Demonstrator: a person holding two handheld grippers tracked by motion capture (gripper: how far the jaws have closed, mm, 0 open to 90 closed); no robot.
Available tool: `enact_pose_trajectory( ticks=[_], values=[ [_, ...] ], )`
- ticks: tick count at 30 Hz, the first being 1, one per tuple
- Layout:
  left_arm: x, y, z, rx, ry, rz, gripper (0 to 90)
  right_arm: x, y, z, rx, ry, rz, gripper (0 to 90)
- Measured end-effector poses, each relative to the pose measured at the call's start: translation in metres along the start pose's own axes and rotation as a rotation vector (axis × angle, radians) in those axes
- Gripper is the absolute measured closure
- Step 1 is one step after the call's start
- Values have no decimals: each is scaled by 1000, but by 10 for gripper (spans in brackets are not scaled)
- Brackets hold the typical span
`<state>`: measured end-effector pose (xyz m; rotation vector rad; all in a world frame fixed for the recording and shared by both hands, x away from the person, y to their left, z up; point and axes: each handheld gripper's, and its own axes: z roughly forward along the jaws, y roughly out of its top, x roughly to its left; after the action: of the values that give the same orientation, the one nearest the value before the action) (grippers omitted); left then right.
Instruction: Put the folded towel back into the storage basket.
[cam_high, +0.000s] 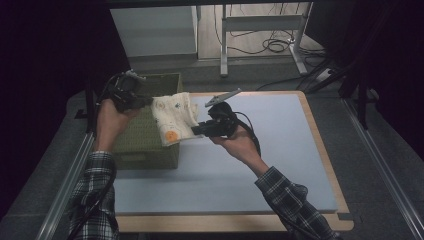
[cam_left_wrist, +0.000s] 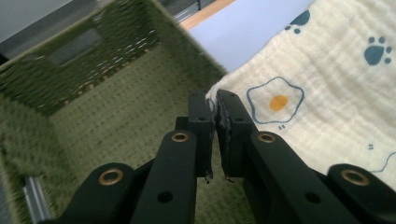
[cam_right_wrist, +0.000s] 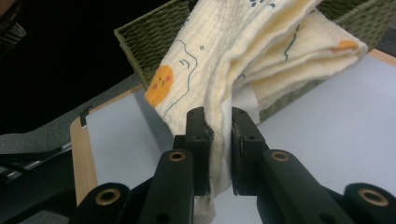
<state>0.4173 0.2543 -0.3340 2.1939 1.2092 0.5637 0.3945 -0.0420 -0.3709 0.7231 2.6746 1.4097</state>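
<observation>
Cloth (cam_high: 173, 117) lifted between both grippers — left gripper (cam_left_wrist: 214, 122) pinching a corner over the basket (cam_high: 150, 145), right gripper (cam_right_wrist: 219, 140) clamped on the folded edge — so pickup is done; lowering into the basket remains.

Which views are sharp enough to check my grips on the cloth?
High view: dim, dark surround, cloth small and soft. Left gripper view: basket blurred, left gripper crisp, shut on a cloth corner. Right gripper view: bright and sharp, right gripper pinches a fold.
</observation>
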Motion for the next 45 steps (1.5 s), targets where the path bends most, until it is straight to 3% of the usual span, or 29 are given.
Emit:
enact_pose_trajectory(
  ticks=[15,25,35,45],
  values=[
    [38,-37,-6,1,108,-89,848,24,21,71,16,-2,-26,795],
    [59,-55,3,39,159,-119,846,35,22,125,53,-9,8,792],
    [71,-66,33,78,152,-128,842,35,18,161,114,-34,83,786],
    [63,-65,59,86,116,-112,846,31,23,167,184,-103,121,784]
  ],
)
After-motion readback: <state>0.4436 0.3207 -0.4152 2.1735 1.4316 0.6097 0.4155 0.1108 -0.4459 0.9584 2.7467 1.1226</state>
